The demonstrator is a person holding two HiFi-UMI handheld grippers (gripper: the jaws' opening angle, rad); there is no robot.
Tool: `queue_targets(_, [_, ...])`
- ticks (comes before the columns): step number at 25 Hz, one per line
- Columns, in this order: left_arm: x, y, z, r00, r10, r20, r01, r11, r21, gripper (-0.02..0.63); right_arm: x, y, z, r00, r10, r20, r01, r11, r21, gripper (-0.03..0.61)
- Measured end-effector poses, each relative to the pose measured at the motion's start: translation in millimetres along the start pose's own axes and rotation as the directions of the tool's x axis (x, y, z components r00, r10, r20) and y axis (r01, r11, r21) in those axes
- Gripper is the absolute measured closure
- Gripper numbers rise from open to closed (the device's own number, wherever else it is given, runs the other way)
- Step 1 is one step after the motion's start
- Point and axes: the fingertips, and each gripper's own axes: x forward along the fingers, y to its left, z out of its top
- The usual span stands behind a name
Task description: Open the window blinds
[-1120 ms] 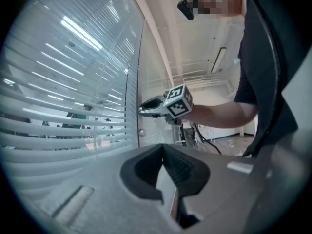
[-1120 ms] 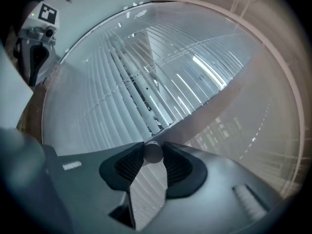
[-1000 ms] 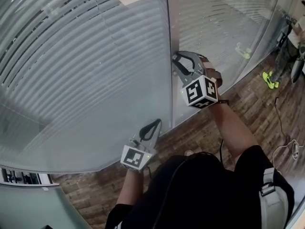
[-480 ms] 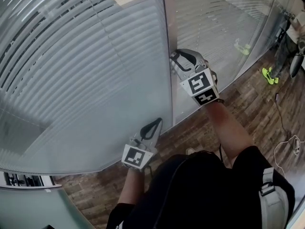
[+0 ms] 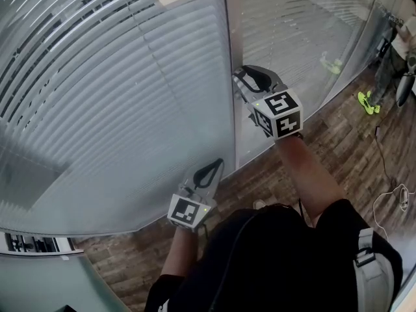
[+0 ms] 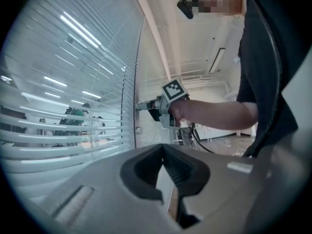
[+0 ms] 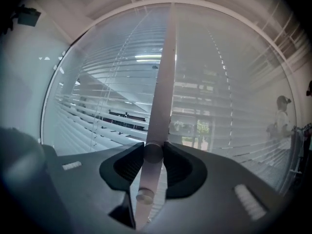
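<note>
Horizontal slat blinds (image 5: 117,96) hang behind glass on either side of a pale upright frame post (image 5: 229,38). My right gripper (image 5: 240,78) points level at the post and is shut on a small round blind knob (image 7: 152,152) that sits between its pads. A second knob (image 7: 145,196) sits just below on the post. The left gripper view shows the right gripper (image 6: 146,105) at the post, with that lower knob (image 6: 139,129) under it. My left gripper (image 5: 213,166) hangs lower, close to the left pane, shut and holding nothing.
A wooden floor (image 5: 325,142) runs along the foot of the glass. A person with neon-green shoes (image 5: 367,106) stands at the far right. Cables (image 5: 390,200) lie on the floor to the right.
My right gripper has rolled about its own axis on the knob, so its marker cube shows different faces. The left gripper has stayed where it was.
</note>
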Motion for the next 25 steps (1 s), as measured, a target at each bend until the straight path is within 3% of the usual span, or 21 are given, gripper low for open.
queue_targets(11, [5, 1, -6, 1.0, -0.007, 0.008, 0.007, 1.0, 0.0, 0.609, 2, -3, 0, 0.999, 0.018, 0.028, -0.024, 0.975, 0.221, 0.448])
queue_targets(22, [3, 2, -12, 1.0, -0.008, 0.03, 0.007, 1.0, 0.026, 0.609, 2, 3, -2, 0.999, 0.031, 0.025, -0.035, 0.98, 0.197, 0.447])
queue_targets(25, [5, -2, -5, 1.0, -0.008, 0.008, 0.008, 1.0, -0.005, 0.609, 1, 2, -1, 0.999, 0.036, 0.021, -0.04, 0.981, 0.189, 0.446])
